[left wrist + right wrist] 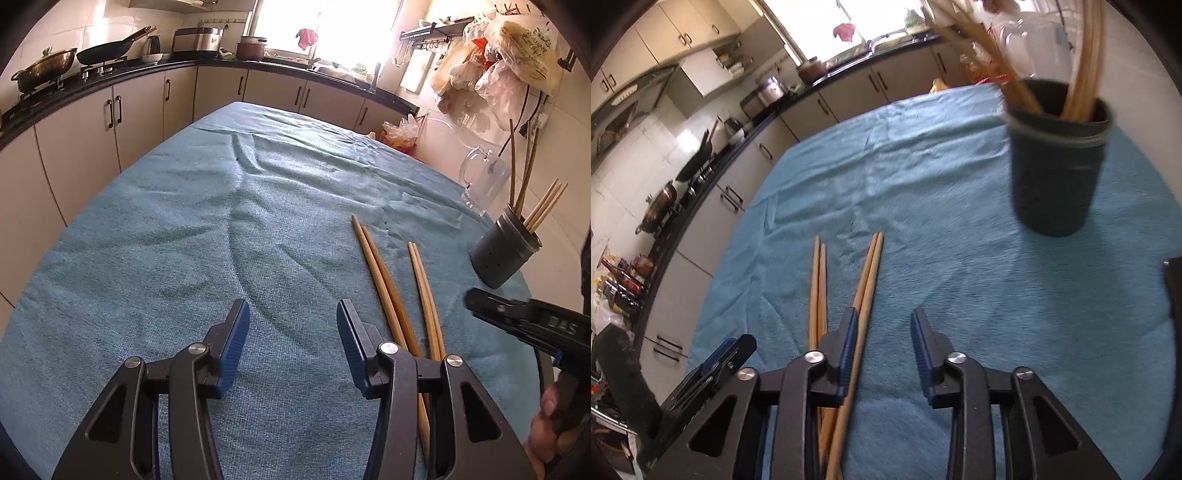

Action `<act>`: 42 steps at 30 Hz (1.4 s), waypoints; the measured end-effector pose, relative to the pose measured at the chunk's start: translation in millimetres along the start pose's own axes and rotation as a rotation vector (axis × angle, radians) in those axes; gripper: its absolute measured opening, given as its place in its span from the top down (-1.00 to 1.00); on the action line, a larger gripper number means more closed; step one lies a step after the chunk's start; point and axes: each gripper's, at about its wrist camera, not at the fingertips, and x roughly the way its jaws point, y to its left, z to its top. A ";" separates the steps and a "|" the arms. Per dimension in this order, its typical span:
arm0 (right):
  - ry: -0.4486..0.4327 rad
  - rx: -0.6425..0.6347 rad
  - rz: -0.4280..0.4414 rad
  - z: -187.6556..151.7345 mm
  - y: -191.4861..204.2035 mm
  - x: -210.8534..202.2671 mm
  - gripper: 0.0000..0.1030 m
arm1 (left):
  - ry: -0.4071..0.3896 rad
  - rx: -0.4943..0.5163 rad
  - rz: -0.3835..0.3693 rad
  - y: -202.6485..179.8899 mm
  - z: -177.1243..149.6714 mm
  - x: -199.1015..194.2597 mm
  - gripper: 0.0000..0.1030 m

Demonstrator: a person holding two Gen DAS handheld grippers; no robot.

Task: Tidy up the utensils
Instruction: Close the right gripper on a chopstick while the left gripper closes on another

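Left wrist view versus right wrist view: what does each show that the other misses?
Left wrist only: a clear mug beyond the holder and hanging bags. Right wrist only: bottles at the left edge. Both: four chopsticks loose on the blue cloth, the dark holder with chopsticks in it, and both hand-held grippers, open.

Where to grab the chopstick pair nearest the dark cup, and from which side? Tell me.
Grip that pair of chopsticks across the thick end near you, coming straight down from above. They lie flat on the blue cloth, side by side and touching, so closing across their width pinches both. The right gripper is open, and its left finger already sits beside them.
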 end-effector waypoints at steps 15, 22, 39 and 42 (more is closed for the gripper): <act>0.087 -0.224 -0.181 -2.9 39.2 44.7 0.75 | 0.000 -0.004 -0.006 0.1 -0.2 -1.4 0.08; 0.096 -0.220 -0.254 1.8 16.0 33.6 0.79 | 0.030 -0.014 -0.022 1.4 1.2 1.4 0.08; 0.091 -0.113 -0.151 -8.9 -29.7 0.2 0.85 | 0.305 -0.011 -0.087 -51.2 48.0 62.3 0.50; 0.095 -0.109 -0.135 -9.6 -32.3 -1.1 0.84 | 0.308 0.015 -0.047 -58.8 52.6 69.2 0.52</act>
